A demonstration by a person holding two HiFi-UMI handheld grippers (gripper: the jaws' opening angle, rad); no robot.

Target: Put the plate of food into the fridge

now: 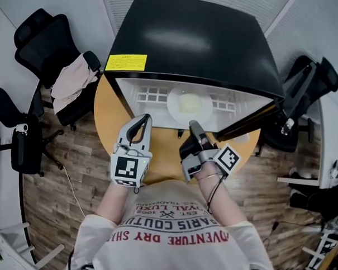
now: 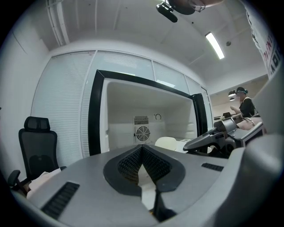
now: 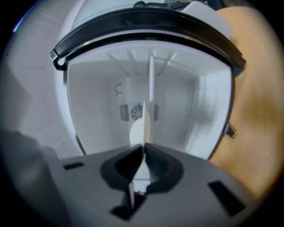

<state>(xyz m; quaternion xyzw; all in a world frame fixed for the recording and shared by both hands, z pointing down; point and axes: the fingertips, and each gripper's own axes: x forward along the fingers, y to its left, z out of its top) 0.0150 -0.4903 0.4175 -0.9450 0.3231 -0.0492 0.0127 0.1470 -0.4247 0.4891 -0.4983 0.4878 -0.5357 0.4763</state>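
Observation:
A black mini fridge (image 1: 190,37) stands open on a round wooden table (image 1: 106,109). Inside, a white plate (image 1: 173,104) with pale food (image 1: 188,102) rests on the white shelf. My right gripper (image 1: 193,125) is rolled on its side at the fridge mouth, its tips at the plate's near rim and shut on it. In the right gripper view the plate (image 3: 136,128) runs straight into the closed tips (image 3: 144,145). My left gripper (image 1: 142,118) hovers shut and empty just left of it, before the opening (image 2: 142,147). From there I see the plate (image 2: 168,142).
The fridge door (image 1: 248,121) hangs open at the right. Black office chairs stand at the left (image 1: 44,42), one draped with a pale cloth (image 1: 73,77), and another chair (image 1: 305,87) at the right. A person (image 2: 242,104) stands in the far background.

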